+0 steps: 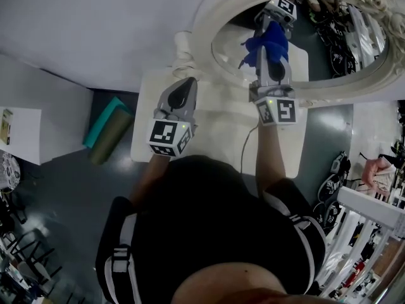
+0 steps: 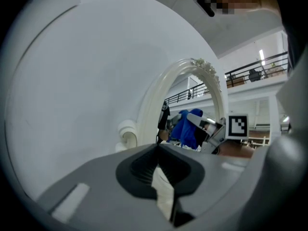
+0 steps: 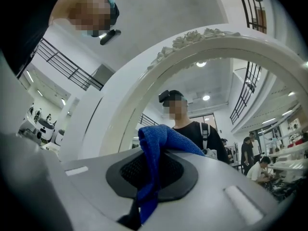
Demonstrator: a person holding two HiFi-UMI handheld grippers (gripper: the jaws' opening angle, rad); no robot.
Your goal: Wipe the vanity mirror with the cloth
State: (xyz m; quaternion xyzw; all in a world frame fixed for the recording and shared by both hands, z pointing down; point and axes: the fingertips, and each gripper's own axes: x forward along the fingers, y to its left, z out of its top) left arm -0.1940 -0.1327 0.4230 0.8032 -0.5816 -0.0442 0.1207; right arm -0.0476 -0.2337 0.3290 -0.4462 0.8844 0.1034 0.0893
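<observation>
The right gripper (image 3: pixel 154 159) has its grey jaws closed on a blue cloth (image 3: pixel 161 137). The cloth is a nubbly terry weave, bunched into a soft fold above the ribbed black pads, with a strip trailing down between them. From the head view, the bunched blue sits low on the glass of the vanity mirror (image 1: pixel 335 52), where it runs into its own reflection, so it looks pressed to the glass. The mirror is an oval in a broad, smooth cream frame (image 1: pixel 205 24). The frame has a raised carved crest at its top and a curled scroll at its foot.

The left gripper (image 2: pixel 156 149) is held lower, well off to the side of the cloth. Its jaws meet at the tips, and only a pale sliver shows between the black pads further back. I can't see it holding anything. It points past the scroll towards a plain matte wall.

Both grippers are over a white table (image 1: pixel 147 116) with rounded corners, and the mirror stands at its back edge. On the dark, glossy floor beside the table lie a teal roll and an olive roll (image 1: pixel 106 126).
</observation>
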